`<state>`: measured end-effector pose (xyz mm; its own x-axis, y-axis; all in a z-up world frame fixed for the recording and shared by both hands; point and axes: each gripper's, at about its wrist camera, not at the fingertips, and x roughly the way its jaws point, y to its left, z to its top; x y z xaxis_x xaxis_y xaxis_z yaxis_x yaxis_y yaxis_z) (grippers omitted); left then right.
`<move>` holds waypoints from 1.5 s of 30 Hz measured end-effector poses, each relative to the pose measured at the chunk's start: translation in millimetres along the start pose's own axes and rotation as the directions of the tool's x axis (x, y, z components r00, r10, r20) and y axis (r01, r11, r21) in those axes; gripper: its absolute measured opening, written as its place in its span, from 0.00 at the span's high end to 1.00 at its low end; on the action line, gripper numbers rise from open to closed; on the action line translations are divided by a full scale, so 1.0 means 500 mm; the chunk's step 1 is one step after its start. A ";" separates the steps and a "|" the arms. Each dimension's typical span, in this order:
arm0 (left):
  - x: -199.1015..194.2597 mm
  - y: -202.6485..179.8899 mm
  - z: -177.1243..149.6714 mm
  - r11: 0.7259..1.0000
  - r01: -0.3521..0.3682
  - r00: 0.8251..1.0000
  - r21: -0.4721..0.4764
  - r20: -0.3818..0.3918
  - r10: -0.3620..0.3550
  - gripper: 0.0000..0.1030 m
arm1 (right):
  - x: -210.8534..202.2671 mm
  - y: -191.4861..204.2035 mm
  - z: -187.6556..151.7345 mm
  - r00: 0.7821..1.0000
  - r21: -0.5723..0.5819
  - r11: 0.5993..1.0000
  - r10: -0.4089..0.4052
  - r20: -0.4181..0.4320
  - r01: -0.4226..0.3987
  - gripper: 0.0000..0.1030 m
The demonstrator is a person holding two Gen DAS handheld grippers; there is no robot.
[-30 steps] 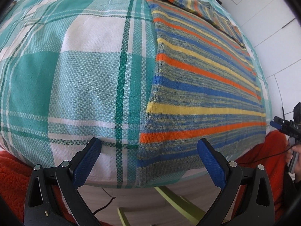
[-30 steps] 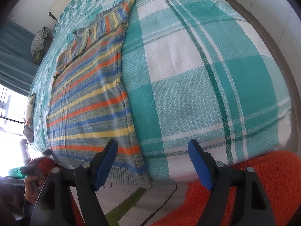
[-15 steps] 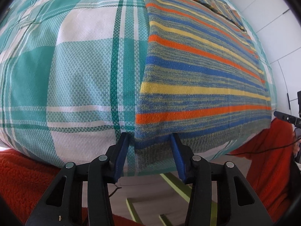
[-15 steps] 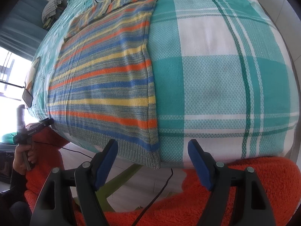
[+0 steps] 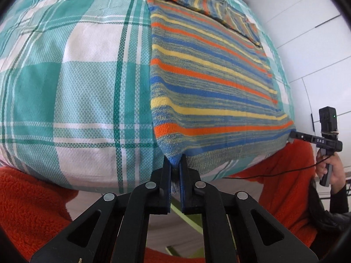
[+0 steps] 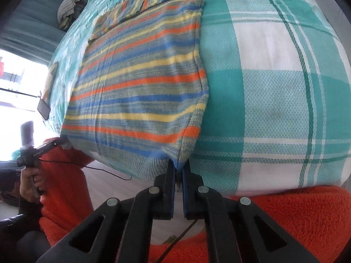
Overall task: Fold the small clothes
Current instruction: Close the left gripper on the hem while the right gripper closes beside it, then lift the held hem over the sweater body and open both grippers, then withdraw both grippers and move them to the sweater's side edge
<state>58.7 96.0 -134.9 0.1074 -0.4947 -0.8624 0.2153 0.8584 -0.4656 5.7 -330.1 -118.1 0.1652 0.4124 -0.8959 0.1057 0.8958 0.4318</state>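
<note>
A striped knit sweater (image 5: 208, 83) in grey, orange, blue and yellow lies flat on a bed, its hem at the near edge. It also shows in the right wrist view (image 6: 140, 83). My left gripper (image 5: 175, 164) is shut on the sweater's near left hem corner. My right gripper (image 6: 178, 167) is shut on the near right hem corner. Each gripper shows in the other's view, the right gripper (image 5: 296, 134) at the far hem corner and the left gripper (image 6: 62, 142) likewise. The sleeves lie folded across the far end of the sweater.
The bed carries a teal, white and green plaid cover (image 5: 76, 76), also in the right wrist view (image 6: 274, 76). An orange fleece blanket (image 6: 296, 214) hangs below the bed edge. A phone (image 6: 42, 109) lies on the far left of the bed. White cabinets (image 5: 307, 32) stand to the right.
Both grippers moved in to the hem corners and closed on them. The left jaws were wide, then narrowing; the right jaws were open half a second ago. The hem corners are now pinched up.
</note>
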 end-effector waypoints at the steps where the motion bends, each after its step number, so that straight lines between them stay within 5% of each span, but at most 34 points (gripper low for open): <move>1: -0.017 0.002 0.013 0.999 0.032 0.999 -0.013 0.026 -0.031 0.96 | -0.020 0.000 0.011 0.998 0.016 0.999 0.040 0.040 -0.041 0.95; 5: -0.067 0.019 0.105 0.991 0.123 0.985 -0.053 0.131 -0.115 0.96 | -0.073 -0.019 0.085 0.970 0.077 0.981 0.161 0.184 -0.178 0.95; 13: -0.065 0.048 0.415 0.979 0.177 0.951 -0.102 0.275 -0.143 0.96 | -0.098 -0.038 0.346 0.912 0.127 0.963 0.178 0.368 -0.239 0.95; 20: 0.070 0.085 0.708 0.979 0.128 0.964 -0.158 0.253 -0.085 0.93 | -0.019 -0.113 0.638 0.874 0.217 0.921 0.204 0.442 -0.324 0.93; 22: 0.112 0.129 0.766 0.969 0.080 0.969 -0.234 0.247 -0.020 0.81 | 0.017 -0.144 0.697 0.856 0.272 0.906 0.158 0.492 -0.323 0.71; 23: 0.120 0.153 0.780 0.958 0.069 0.970 -0.277 0.242 0.001 0.62 | 0.030 -0.158 0.711 0.855 0.313 0.893 0.134 0.501 -0.323 0.49; 24: 0.116 0.175 0.782 0.946 0.081 0.967 -0.315 0.255 0.002 0.47 | 0.034 -0.166 0.715 0.846 0.331 0.879 0.136 0.515 -0.343 0.48; 27: 0.059 0.197 0.752 0.944 0.130 0.940 -0.303 0.340 -0.021 0.32 | -0.004 -0.144 0.694 0.801 0.234 0.896 0.188 0.568 -0.376 0.48; 28: 0.040 0.186 0.734 0.959 0.118 0.938 -0.256 0.345 -0.023 0.31 | -0.017 -0.124 0.688 0.808 0.177 0.913 0.218 0.546 -0.366 0.48; 31: 0.026 0.121 0.678 0.991 0.113 0.955 -0.067 0.283 -0.090 0.30 | -0.015 -0.036 0.681 0.891 -0.009 0.965 0.247 0.380 -0.263 0.48; 35: 0.079 0.038 0.569 0.983 0.172 0.974 0.069 0.140 -0.180 0.29 | 0.072 0.036 0.645 0.971 -0.110 0.982 0.172 0.163 -0.156 0.48; 37: 0.131 0.021 0.500 0.988 0.064 0.997 0.138 0.035 -0.070 0.31 | 0.120 0.035 0.573 0.995 -0.151 0.985 0.088 0.056 -0.079 0.49; 39: 0.178 0.031 0.451 0.974 -0.124 0.991 0.191 -0.028 0.132 0.53 | 0.148 0.023 0.506 0.999 -0.203 0.978 -0.041 0.004 0.041 0.60; 41: 0.150 0.036 0.441 0.980 -0.117 0.993 0.161 0.009 0.117 0.53 | 0.129 0.028 0.464 0.992 -0.248 0.961 -0.114 0.050 0.123 0.63; 43: 0.097 0.021 0.444 0.991 -0.056 0.994 0.120 0.099 0.044 0.43 | 0.089 0.055 0.445 0.988 -0.268 0.955 -0.098 0.116 0.127 0.62; 45: 0.059 -0.014 0.444 0.990 -0.023 0.978 0.141 0.209 -0.007 0.15 | 0.055 0.094 0.434 0.979 -0.310 0.943 -0.058 0.197 0.118 0.57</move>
<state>275.8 45.2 -112.7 0.3066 -0.5183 -0.7984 0.3472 0.8419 -0.4132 227.9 -312.8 -100.0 0.3488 0.3187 -0.8813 -0.1842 0.9454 0.2689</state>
